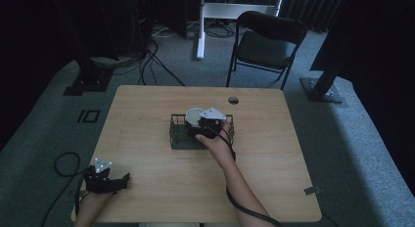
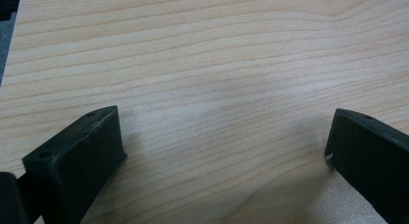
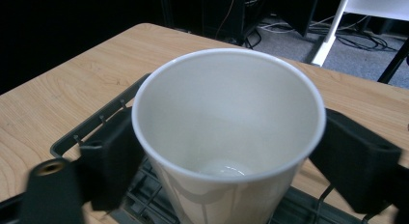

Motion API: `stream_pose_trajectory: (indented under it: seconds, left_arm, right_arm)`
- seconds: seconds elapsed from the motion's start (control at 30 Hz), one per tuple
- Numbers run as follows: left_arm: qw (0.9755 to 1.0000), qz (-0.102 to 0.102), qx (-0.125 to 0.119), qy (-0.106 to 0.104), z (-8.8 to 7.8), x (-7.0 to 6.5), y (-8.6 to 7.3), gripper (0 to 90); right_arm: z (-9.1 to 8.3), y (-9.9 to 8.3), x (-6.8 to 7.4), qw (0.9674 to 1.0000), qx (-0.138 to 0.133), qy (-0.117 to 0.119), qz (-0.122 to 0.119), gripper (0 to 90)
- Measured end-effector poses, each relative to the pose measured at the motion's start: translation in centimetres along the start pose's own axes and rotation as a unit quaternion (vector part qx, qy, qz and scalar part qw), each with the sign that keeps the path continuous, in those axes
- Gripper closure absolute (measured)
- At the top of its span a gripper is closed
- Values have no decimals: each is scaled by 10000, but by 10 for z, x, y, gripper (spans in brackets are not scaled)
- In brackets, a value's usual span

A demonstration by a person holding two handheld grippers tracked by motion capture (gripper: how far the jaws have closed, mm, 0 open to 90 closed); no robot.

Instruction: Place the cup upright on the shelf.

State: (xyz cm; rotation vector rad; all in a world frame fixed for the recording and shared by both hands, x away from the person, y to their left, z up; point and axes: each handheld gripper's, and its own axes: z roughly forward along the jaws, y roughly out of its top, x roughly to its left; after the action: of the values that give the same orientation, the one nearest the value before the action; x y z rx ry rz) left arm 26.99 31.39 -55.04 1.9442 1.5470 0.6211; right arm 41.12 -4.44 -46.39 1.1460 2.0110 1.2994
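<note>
A white paper cup (image 1: 194, 115) stands upright and empty inside a black wire basket (image 1: 175, 139) at the middle of the wooden table (image 1: 147, 109). My right gripper (image 1: 198, 123) reaches into the basket from the near right. In the right gripper view its two black jaws press against opposite sides of the cup (image 3: 226, 113), so the right gripper (image 3: 226, 151) is shut on it above the basket's rim (image 3: 96, 127). My left gripper (image 1: 125, 183) rests at the table's front left corner. It is the left gripper (image 2: 224, 127) whose jaws stand wide apart over bare wood.
A round cable hole (image 1: 233, 100) sits in the table behind the basket. Beyond the far edge stand a black folding chair (image 1: 266, 41), a white desk leg (image 1: 200, 26) and black stand bases (image 1: 88, 82). Cables (image 1: 66, 163) lie on the floor at left.
</note>
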Motion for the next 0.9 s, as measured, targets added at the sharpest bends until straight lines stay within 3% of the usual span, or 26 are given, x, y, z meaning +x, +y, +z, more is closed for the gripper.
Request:
stream_pose_trajectory:
  seconds: [0.9]
  left_arm:
    - [10000, -2, 0, 0, 0, 0, 0, 1]
  right_arm:
    - [-35, -8, -9, 9996, -88, 192, -170, 117]
